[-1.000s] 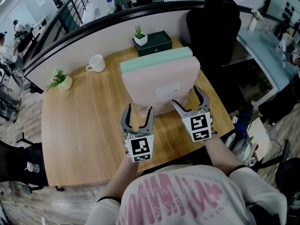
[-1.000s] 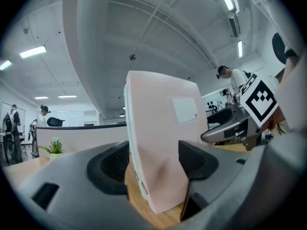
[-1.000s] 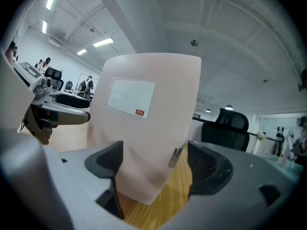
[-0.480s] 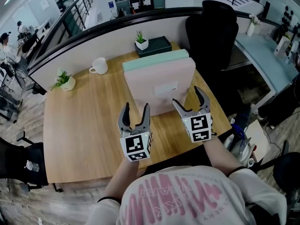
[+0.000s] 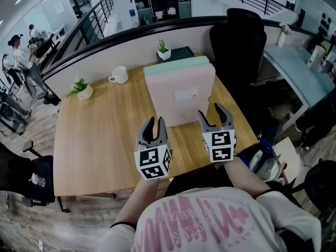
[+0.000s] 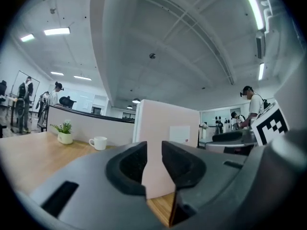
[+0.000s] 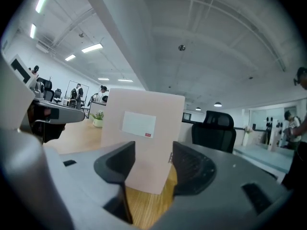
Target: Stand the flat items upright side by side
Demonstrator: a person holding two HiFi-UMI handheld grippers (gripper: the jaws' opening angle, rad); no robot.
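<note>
A pink flat box [image 5: 178, 96] stands upright on the wooden table [image 5: 94, 140], with a mint green flat box [image 5: 176, 65] upright right behind it, face to face. My left gripper [image 5: 155, 125] hovers in front of the pink box's left corner, apart from it. Its jaws are closing to a narrow gap with nothing between them. My right gripper [image 5: 212, 114] hangs off the box's right corner, jaws wider and also closing, empty. In the left gripper view the pink box [image 6: 165, 128] rises beyond the left gripper [image 6: 153, 152]. The right gripper view shows the pink box [image 7: 141, 138] past the right gripper [image 7: 153, 159].
A white mug [image 5: 119, 75] and a potted plant [image 5: 83, 88] sit at the back left. A small plant [image 5: 164, 50] stands on a dark box [image 5: 182, 52] behind the flat items. A black chair [image 5: 244, 41] is off the table's right side. People stand in the background.
Both grippers have pulled back from the pink box toward me. Their jaws have narrowed, the left more than the right. The boxes stay upright.
</note>
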